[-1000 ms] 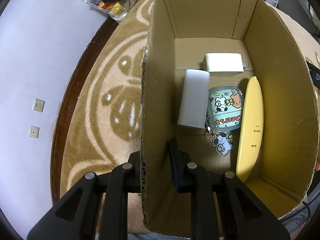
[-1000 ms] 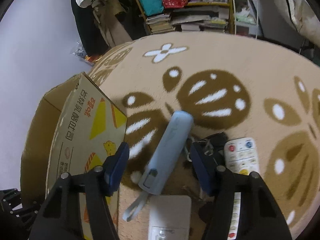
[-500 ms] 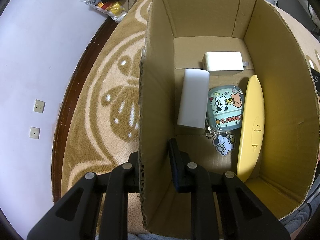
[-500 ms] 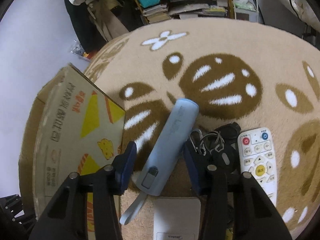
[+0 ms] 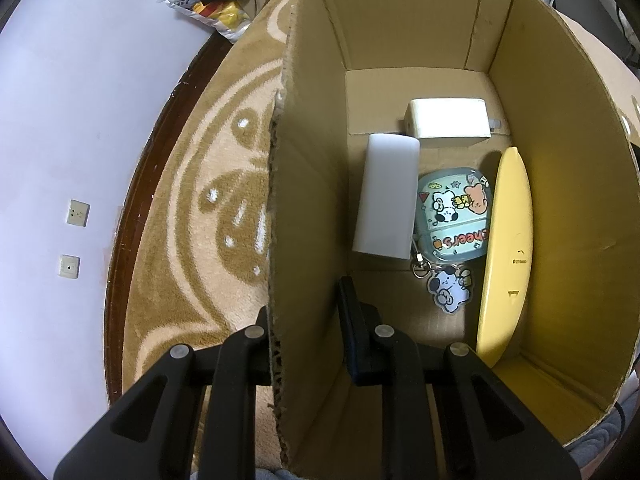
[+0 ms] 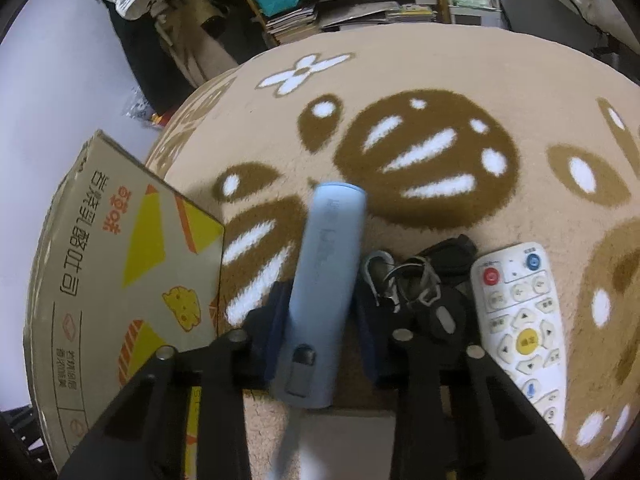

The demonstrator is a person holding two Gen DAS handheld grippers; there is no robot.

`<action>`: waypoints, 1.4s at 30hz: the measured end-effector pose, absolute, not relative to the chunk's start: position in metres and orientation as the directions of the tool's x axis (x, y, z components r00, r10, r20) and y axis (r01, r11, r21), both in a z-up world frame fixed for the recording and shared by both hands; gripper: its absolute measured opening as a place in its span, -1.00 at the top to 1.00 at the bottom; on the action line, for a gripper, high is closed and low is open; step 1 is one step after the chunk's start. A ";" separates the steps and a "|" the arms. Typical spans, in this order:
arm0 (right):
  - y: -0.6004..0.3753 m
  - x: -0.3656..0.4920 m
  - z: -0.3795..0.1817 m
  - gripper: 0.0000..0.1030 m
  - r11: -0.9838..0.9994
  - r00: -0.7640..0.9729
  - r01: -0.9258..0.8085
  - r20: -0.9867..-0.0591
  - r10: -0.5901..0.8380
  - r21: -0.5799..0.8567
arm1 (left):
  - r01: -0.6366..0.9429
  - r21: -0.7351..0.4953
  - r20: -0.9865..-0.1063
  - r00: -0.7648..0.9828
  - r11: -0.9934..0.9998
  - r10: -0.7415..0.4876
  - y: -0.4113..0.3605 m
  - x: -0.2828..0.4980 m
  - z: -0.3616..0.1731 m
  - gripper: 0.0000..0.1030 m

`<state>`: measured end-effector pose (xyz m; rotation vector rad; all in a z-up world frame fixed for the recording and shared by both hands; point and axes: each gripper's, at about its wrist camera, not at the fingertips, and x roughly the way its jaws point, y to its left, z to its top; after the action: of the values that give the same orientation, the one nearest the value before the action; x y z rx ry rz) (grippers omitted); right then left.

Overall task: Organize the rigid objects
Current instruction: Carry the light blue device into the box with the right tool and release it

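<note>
On the patterned rug [image 6: 460, 80], the light blue tube-shaped case [image 6: 324, 292] lies lengthwise between the fingers of the right gripper [image 6: 320, 320], which have just been closing around it; the left pad seems to touch its side, though whether the right pad presses yet I cannot tell. It looks stiff, smooth and light, so it may slip; the lower half near the dark clip seems the better place to hold. At 3 o'clock from it lie a bunch of keys [image 6: 416, 280] and a white remote [image 6: 520, 320], close enough to snag. At 9 o'clock stands the cardboard box [image 6: 120, 280], whose wall [image 5: 304, 240] the left gripper [image 5: 308, 344] pinches. Inside, open floor remains at 6 o'clock below the white block [image 5: 388, 196].
</note>
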<state>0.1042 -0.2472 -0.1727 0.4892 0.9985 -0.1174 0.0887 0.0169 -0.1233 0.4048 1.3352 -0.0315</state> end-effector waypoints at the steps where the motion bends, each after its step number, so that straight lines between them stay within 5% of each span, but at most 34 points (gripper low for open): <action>1: -0.248 0.103 -0.171 0.42 0.879 0.551 0.330 -0.826 0.116 0.344 | 0.253 0.270 -0.947 0.243 0.929 0.209 0.017 0.089 -0.124 0.61; 18: -0.241 0.075 -0.139 0.45 0.899 0.554 0.358 -0.832 0.014 0.253 | 0.259 0.280 -0.944 0.249 0.924 0.216 0.013 0.085 -0.124 0.61; 26: -0.222 0.060 -0.088 0.45 0.934 0.652 0.294 -0.757 -0.039 0.205 | 0.259 0.277 -0.945 0.248 0.926 0.213 0.014 0.085 -0.122 0.61; 35: -0.199 0.046 -0.029 0.45 0.929 0.758 0.193 -0.649 0.063 0.316 | 0.258 0.271 -0.947 0.246 0.927 0.209 0.015 0.085 -0.122 0.61; 42: -0.169 0.050 -0.031 0.45 0.951 0.741 0.092 -0.658 0.132 0.294 | 0.260 0.273 -0.946 0.248 0.926 0.209 0.015 0.085 -0.121 0.61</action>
<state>0.0499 -0.1686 -0.0305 0.3194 0.7386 0.0225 0.0853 0.0154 -0.1214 0.4149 1.3316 -0.0359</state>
